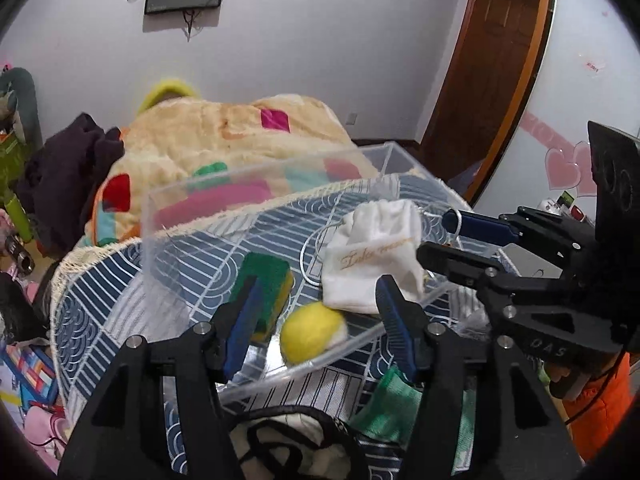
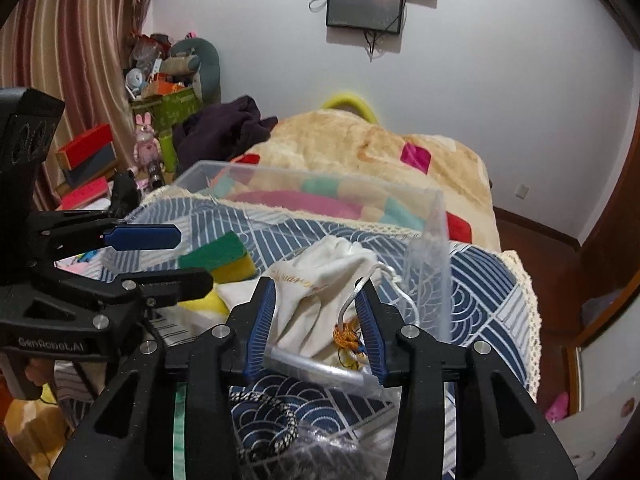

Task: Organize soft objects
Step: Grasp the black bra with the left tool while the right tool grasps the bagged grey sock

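- Your left gripper [image 1: 316,314] is hovering with its jaws spread wide and nothing between them, just at the near wall of the clear box [image 1: 168,216].
- Inside the box, the yellow ball [image 1: 312,332] is lying against that near wall, the green and yellow sponge [image 1: 266,280] is sitting to its left, and the white pouch [image 1: 372,260] is lying to the right, its far side close to the right wall.
- Your right gripper [image 2: 316,328] is also standing open, its fingers either side of the pouch's drawstring [image 2: 352,300] without pinching it, right over the box's near edge.
- The box is resting on the blue patterned cloth [image 1: 100,312]; open room is showing in its far half.
- A green cloth [image 1: 396,404] is lying outside the box, near your left gripper.
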`<state>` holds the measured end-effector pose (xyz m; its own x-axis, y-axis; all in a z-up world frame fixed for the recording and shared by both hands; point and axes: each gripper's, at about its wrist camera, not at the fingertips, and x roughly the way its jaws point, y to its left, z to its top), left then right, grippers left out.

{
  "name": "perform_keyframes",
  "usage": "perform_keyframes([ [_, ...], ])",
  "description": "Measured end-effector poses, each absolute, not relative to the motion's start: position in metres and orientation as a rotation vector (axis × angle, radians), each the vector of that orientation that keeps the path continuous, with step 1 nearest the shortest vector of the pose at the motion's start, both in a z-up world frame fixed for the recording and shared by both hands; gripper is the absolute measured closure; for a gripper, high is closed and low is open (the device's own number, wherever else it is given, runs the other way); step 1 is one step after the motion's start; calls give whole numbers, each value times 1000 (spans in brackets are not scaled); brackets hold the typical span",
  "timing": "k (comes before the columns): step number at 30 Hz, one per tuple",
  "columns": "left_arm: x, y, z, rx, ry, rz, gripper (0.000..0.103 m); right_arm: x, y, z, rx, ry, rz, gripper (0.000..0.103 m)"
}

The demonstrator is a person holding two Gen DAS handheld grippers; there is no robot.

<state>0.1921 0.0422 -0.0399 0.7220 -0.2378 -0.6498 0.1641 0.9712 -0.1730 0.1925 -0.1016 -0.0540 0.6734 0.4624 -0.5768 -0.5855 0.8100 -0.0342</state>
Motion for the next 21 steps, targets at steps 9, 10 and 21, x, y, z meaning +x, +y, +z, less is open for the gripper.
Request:
perform_keyframes([
  [9, 135, 54, -1, -36, 588, -166, 23, 153, -133, -22, -134, 456, 598, 44],
  [10, 130, 57, 0, -34, 580, -160, 18, 151, -136, -20, -130, 445, 593, 41],
  [21, 93, 70, -47, -39, 649, -101, 6, 129, -152, -52, -138, 485, 563, 33],
])
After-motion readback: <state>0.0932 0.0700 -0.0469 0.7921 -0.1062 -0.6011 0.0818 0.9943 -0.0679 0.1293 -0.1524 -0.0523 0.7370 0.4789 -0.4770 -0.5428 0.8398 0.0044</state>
